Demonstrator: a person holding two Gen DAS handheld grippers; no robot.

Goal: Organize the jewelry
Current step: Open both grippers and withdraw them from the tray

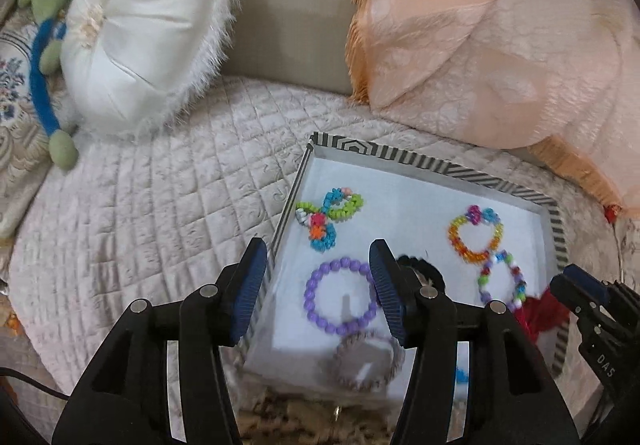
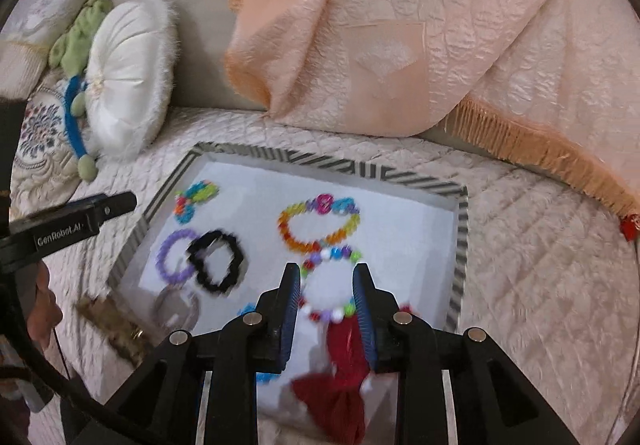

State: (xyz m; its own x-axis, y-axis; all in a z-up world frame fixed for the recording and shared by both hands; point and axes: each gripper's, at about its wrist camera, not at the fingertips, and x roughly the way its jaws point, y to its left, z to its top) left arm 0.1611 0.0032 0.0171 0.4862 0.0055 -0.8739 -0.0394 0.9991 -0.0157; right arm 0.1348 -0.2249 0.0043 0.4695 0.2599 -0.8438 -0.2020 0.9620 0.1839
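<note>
With my right hand-held gripper half open, empty, over the red scrunchie in the tray, and the left hand-held gripper wide and empty, I'd lower squarely before pinching.

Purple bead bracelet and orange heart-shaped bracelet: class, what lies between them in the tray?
In the right wrist view, the black scrunchie lies between the purple bead bracelet and the orange heart-shaped bracelet.
</note>
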